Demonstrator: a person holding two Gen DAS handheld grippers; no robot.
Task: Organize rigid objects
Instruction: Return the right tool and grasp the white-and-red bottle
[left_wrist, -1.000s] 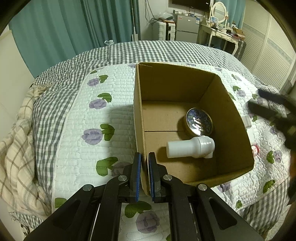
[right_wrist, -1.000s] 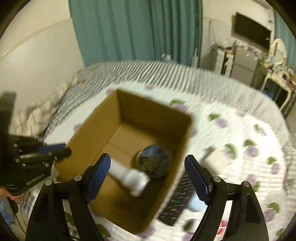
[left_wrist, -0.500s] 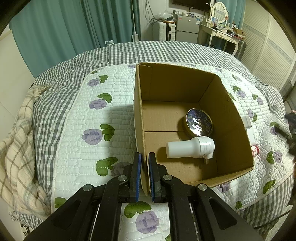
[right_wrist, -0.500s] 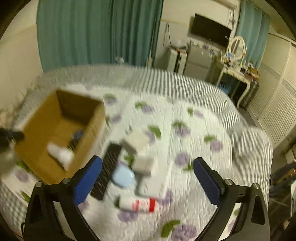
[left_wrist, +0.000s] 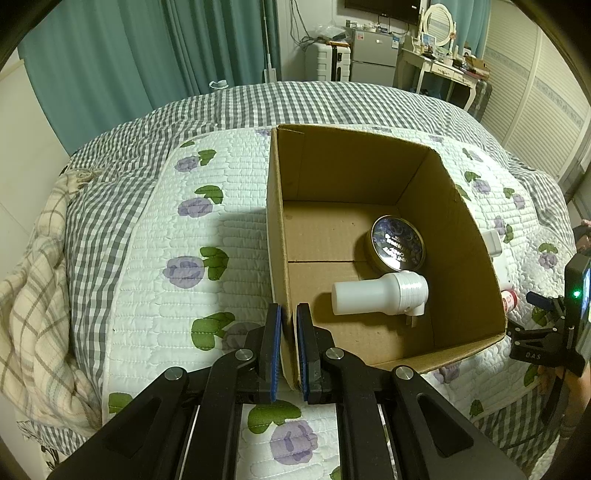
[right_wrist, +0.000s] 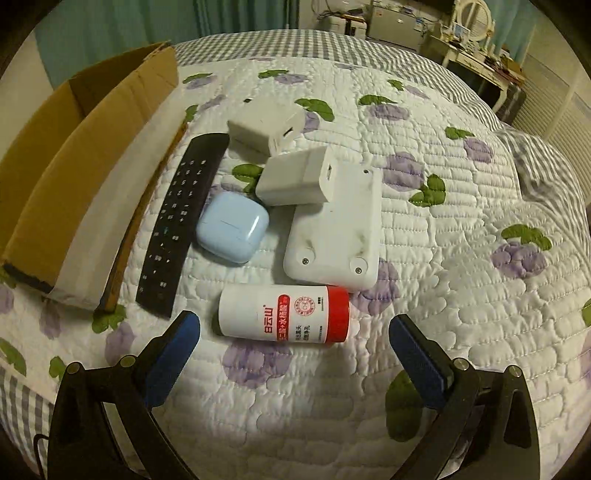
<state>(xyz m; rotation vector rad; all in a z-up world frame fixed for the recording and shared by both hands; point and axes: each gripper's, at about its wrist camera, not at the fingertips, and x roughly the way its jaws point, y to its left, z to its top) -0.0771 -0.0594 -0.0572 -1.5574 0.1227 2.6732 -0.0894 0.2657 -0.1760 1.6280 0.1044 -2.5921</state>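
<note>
The red-capped bottle (right_wrist: 283, 318) lies on the bed just ahead of the right claw (right_wrist: 293, 341), whose jaws have just spread wide with nothing between them. Its long axis runs across the gap. The left claw (left_wrist: 289, 347), clamped on the cardboard box (left_wrist: 275, 221) wall, is farther away.

A: Warm, dim indoor light is falling from above. The cardboard box (left_wrist: 369, 155) is casting a soft shadow leftward onto the floral quilt (left_wrist: 221, 229), and its inner walls are sitting in shade.

B: In the right wrist view the quilt's centre is glowing almost white while the rim is darkening into a black ring. The red-capped bottle (right_wrist: 283, 319) is showing crisp print.

A: Both fisheye views are bending the edges, and the teal curtains (left_wrist: 147, 55) are looking slightly soft.
</note>
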